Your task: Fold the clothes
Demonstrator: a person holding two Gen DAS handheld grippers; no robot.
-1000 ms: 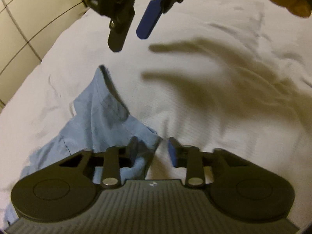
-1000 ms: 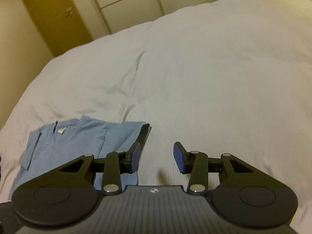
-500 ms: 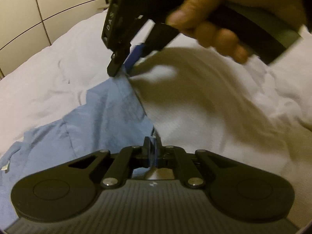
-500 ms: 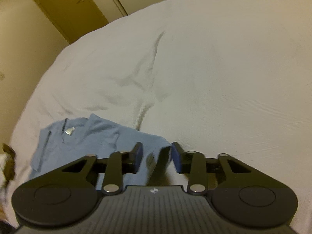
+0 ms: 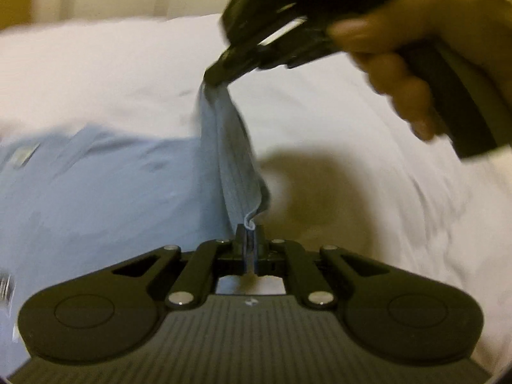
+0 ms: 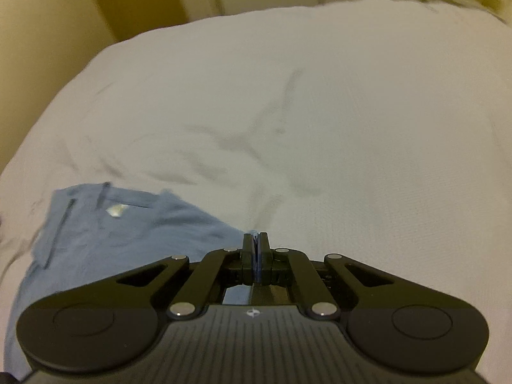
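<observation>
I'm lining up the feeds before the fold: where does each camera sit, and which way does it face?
Left wrist: sits on the left gripper, shut on the blue shirt, looking along its fingers across the white bed; the right gripper and the hand holding it show ahead.
Right wrist: sits on the right gripper, shut on the shirt's edge, facing over the bed toward the wall; no hand shows.
Shared: the shirt, the bed and the right gripper.

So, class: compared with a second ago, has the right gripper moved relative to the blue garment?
Yes. The right gripper came down from above the white bedding to the blue garment, shut on its edge, and lifted it.
</observation>
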